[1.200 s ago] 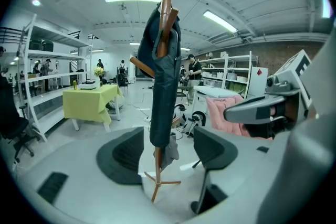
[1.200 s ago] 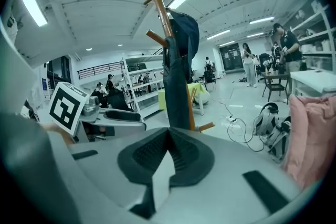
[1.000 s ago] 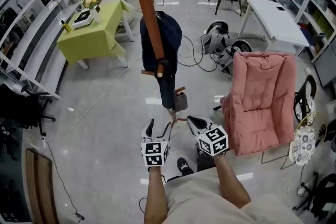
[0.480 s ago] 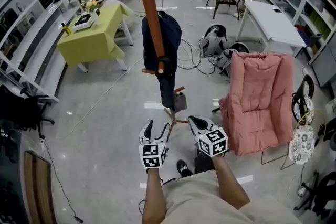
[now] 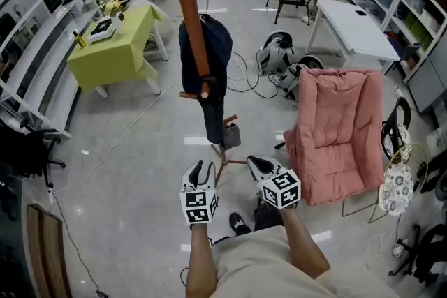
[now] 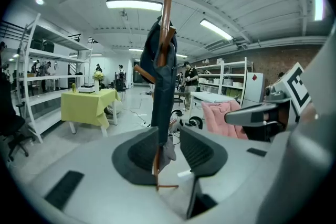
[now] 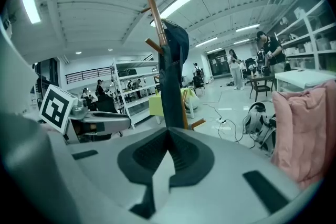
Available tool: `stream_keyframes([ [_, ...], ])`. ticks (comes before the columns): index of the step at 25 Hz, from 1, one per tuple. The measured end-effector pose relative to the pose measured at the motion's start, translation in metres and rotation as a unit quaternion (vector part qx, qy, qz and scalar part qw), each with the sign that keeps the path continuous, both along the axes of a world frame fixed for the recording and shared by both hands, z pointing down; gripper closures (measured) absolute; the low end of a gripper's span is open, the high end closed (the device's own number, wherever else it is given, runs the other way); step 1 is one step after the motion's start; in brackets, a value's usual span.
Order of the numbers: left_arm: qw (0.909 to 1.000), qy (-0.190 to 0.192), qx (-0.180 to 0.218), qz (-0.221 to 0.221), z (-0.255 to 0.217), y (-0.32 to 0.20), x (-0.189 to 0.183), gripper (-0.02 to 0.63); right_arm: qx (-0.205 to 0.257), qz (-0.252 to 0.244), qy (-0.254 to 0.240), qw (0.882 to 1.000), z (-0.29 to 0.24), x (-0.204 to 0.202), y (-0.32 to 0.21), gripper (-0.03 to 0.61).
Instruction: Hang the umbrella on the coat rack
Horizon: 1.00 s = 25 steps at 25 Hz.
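Left tongs [image 5: 204, 167] are closing, with a gap between the jaws and nothing held; the left gripper view only shows the rack far beyond them. Right tongs [image 5: 255, 162] are closed tip to tip and empty. Both are held side by side, near, above the grey floor [image 5: 133, 171]. The dark blue umbrella [image 5: 213, 112] hangs on the brown coat rack [image 5: 192, 24], against its pole, farther off and well apart from both tongs. A pink padded chair [image 5: 335, 129] is to the right. A yellow-green covered worktop [image 5: 112, 52] is far left.
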<state>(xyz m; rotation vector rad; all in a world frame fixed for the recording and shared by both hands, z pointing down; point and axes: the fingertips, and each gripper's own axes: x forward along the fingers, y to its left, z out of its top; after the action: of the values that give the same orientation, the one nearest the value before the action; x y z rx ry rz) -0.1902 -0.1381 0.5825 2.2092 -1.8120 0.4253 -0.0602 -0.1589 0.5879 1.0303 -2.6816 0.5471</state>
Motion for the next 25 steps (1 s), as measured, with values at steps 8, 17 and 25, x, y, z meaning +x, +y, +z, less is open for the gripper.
stream_keyframes([
  [8, 1.0000, 0.003, 0.005, -0.004, 0.000, 0.000, -0.003, 0.598, 0.000, -0.011, -0.002, 1.000, 0.000, -0.002, -0.003, 0.574],
  [17, 0.9999, 0.008, 0.003, 0.007, -0.004, 0.004, -0.002, 0.607, -0.004, -0.015, -0.010, 1.000, 0.000, -0.009, -0.002, 0.574],
  [25, 0.9999, 0.007, -0.006, 0.014, 0.001, 0.005, -0.001, 0.607, -0.014, -0.013, -0.018, 1.000, 0.005, -0.010, -0.003, 0.575],
])
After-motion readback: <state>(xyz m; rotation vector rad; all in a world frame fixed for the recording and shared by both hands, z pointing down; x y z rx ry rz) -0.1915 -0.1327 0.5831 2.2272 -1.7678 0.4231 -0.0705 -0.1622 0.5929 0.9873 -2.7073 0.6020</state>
